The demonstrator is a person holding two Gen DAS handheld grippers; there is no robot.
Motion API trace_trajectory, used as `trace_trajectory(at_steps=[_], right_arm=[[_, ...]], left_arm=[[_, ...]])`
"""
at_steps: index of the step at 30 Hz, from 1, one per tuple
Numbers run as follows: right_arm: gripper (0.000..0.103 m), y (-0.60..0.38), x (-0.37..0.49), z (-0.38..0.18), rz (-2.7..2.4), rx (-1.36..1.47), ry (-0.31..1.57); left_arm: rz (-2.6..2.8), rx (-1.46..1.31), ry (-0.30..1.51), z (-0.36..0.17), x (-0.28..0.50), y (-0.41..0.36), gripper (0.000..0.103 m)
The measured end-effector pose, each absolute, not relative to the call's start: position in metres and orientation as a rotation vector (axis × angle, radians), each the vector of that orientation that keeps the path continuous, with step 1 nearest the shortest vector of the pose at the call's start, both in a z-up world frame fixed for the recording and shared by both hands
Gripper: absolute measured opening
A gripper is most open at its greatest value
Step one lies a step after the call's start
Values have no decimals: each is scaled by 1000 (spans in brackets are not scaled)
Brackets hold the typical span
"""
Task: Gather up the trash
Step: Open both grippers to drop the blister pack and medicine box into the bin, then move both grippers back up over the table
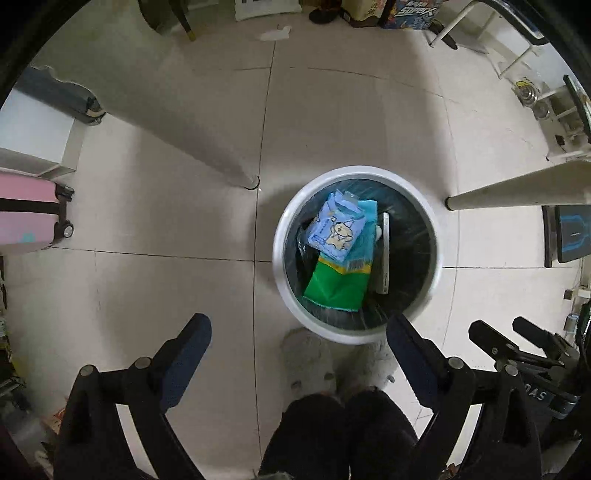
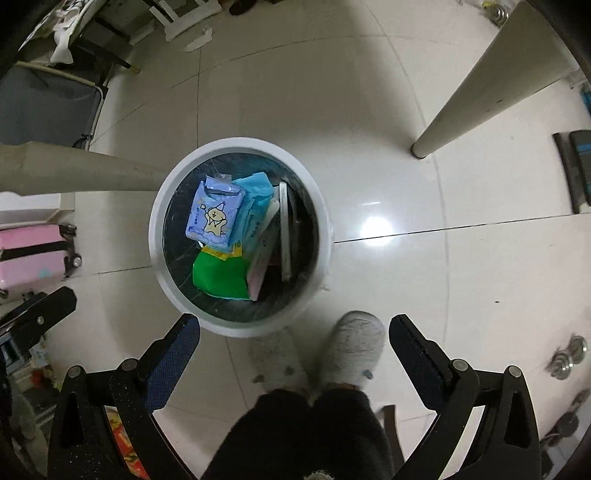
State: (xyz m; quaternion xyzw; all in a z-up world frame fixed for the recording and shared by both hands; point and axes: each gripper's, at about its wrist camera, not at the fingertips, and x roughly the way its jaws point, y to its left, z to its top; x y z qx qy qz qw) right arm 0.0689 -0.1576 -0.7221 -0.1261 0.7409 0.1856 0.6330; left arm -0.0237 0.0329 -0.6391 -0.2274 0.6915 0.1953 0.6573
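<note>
While both tools hang above a tiled floor [image 2: 406, 184], pointing almost straight down, the left hand-held gripper [image 1: 299, 343] has its blue-padded fingers [image 1: 186, 358] spread wide with nothing between them. The right hand-held gripper [image 2: 295, 338] is spread just as wide and is likewise empty; its black frame also shows at the right edge of the left wrist view. Below and between the fingers stand the person's dark-trousered legs [image 2: 306, 435] and grey fuzzy slippers [image 2: 351, 347], toes near the bin.

A round white trash bin [image 1: 288, 206] lined with a dark bag stands on the floor just beyond the slippers, to the right of centre in the left view and to the left of centre in the right view. Inside it lies the collected trash: a light-blue packet with a cartoon figure [image 2: 214, 218] on top at the far left, a teal wrapper [image 2: 255, 188] beside it, a green bag [image 2: 221, 277] on the near side, and a pale pink-edged pack [image 2: 260, 258] leaning to the right of these. A flat white item [image 2: 284, 236] stands on edge against the bin's right inner wall.

Cream table legs [image 2: 480, 81] slant across the floor on either side of the bin. A pink suitcase [image 1: 26, 214] sits at the far left, and a scrap of white paper [image 1: 275, 34] lies on the floor at the far end of the room.
</note>
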Motion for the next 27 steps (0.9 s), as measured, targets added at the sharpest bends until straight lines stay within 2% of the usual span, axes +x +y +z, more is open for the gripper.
trace_trajectory(at_steps=[11, 27], right_arm=[[103, -164, 63, -592, 430, -371, 1552], [103, -169, 38, -372, 484, -363, 1459]], left_arm=[[441, -499, 1504, -552, -26, 15, 97], [442, -482, 1427, -388, -55, 0, 97]])
